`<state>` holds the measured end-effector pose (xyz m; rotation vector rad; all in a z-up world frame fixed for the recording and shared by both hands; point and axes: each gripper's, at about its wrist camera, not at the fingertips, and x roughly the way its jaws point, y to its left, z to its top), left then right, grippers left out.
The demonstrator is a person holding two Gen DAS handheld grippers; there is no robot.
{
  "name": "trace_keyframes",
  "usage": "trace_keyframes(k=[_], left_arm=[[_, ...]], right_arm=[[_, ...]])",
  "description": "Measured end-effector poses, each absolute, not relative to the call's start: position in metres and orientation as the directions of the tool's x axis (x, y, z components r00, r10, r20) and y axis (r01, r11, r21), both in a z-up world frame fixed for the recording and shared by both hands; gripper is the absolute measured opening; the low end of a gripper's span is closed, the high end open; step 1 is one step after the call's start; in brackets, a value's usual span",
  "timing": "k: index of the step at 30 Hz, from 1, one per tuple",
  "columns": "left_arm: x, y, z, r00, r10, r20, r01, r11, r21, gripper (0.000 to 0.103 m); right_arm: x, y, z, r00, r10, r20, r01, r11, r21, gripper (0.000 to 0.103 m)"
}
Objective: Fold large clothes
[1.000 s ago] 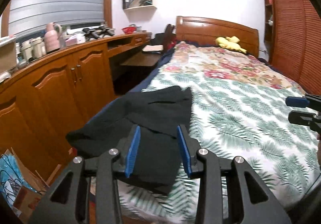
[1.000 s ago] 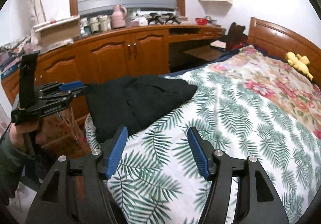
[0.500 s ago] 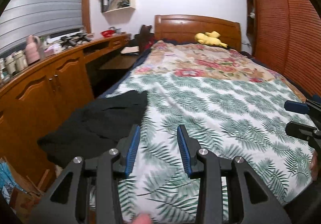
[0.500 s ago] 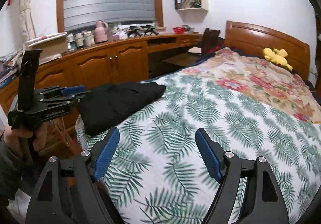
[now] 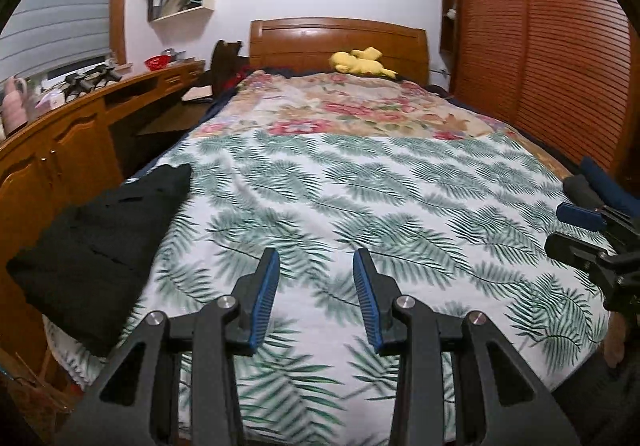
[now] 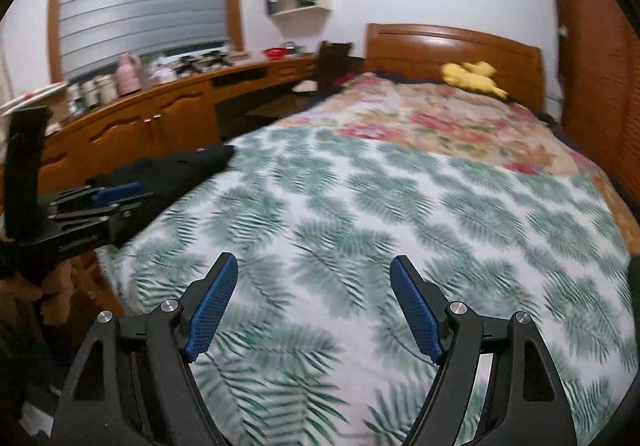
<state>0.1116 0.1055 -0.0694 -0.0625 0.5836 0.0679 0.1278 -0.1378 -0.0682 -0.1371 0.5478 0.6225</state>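
A folded black garment (image 5: 96, 242) lies on the left near corner of the bed; in the right wrist view it (image 6: 172, 170) lies at the left edge. My left gripper (image 5: 316, 266) is open and empty, over the leaf-print sheet (image 5: 360, 198) to the right of the garment; it also shows in the right wrist view (image 6: 100, 202). My right gripper (image 6: 314, 278) is open wide and empty over the bed's near edge; it shows at the right in the left wrist view (image 5: 576, 230).
A floral quilt (image 5: 352, 106) covers the far half of the bed, with a yellow plush toy (image 5: 360, 64) by the wooden headboard (image 5: 336, 38). A wooden cabinet and desk (image 5: 60, 150) run along the left. A slatted wardrobe (image 5: 560, 46) stands right.
Both grippers have swung right, away from the black garment, toward the middle of the bed. The garment stayed at the left corner. The right gripper has opened wider.
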Motion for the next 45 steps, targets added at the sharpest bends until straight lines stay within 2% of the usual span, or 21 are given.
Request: trace_keyframes(k=[10,16,31,37,45], left_arm=[[0.106,0.039,-0.064,0.838,-0.016,-0.545,0.001,1.000,-0.027,0.037],[0.096,0.015,-0.039,0.857,-0.047,-0.513,0.032,0.999,-0.038,0.037],[0.049,0.001,0.036,0.922,-0.049,-0.385,0.034,0.998,-0.045,0.037],[0.035,0.003,0.049,0.937,-0.032,-0.347,0.022,0.999,-0.032,0.037],[0.032,0.002,0.050,0.939,-0.024,-0.343,0.016,1.000,-0.024,0.037]], right_arm=[[0.104,-0.215,-0.066,0.752,0.421,-0.508,-0.442,0.893,0.087,0.080],[0.091,-0.243,-0.045,0.794,0.390,-0.466,-0.387,0.916,0.107,0.080],[0.031,-0.269,0.029,0.900,0.337,-0.277,-0.328,0.941,0.080,0.080],[0.029,-0.266,0.031,0.903,0.337,-0.268,-0.329,0.941,0.076,0.080],[0.030,-0.265,0.028,0.901,0.339,-0.272,-0.330,0.941,0.081,0.080]])
